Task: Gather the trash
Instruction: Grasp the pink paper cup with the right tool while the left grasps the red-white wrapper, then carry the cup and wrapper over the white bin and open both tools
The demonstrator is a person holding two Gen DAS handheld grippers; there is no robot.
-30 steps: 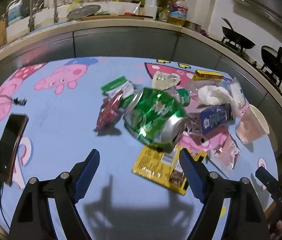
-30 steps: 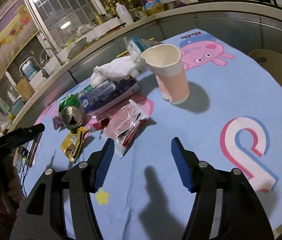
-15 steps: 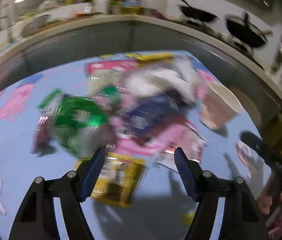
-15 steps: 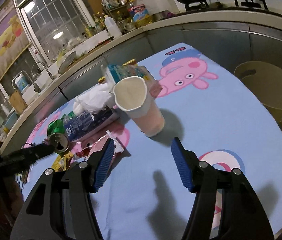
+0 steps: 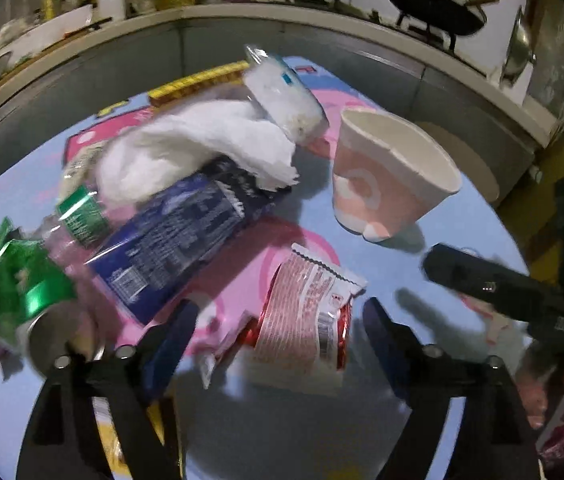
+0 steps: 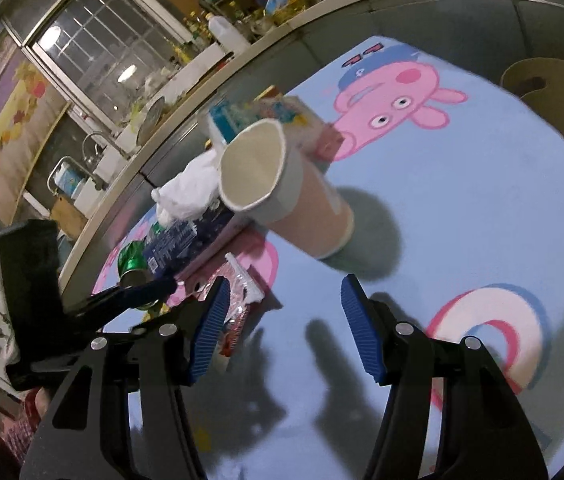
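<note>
Trash lies heaped on a blue cartoon tablecloth (image 5: 434,268). My left gripper (image 5: 282,332) hangs over a red-and-white snack wrapper (image 5: 306,304); its jaws are opening, the wrapper lies between them, and the pads do not press on it. Left of it lie a dark blue packet (image 5: 177,240), white tissue (image 5: 201,148) and a crushed green can (image 5: 21,284). A pink paper cup (image 5: 390,176) stands upright to the right. My right gripper (image 6: 282,320) is open and empty, just short of the paper cup (image 6: 286,192). The wrapper (image 6: 237,300) lies by its left finger.
A kitchen counter (image 6: 185,116) with bottles and a sink curves behind the table. Woks (image 5: 434,4) sit on a stove at the far right. A tan stool (image 6: 558,84) stands beyond the table's right edge. The left gripper's body (image 6: 41,288) shows at the left.
My left gripper swept right from the green can to over the red-and-white wrapper. My right gripper moved closer to the pink cup, which now looms larger.
</note>
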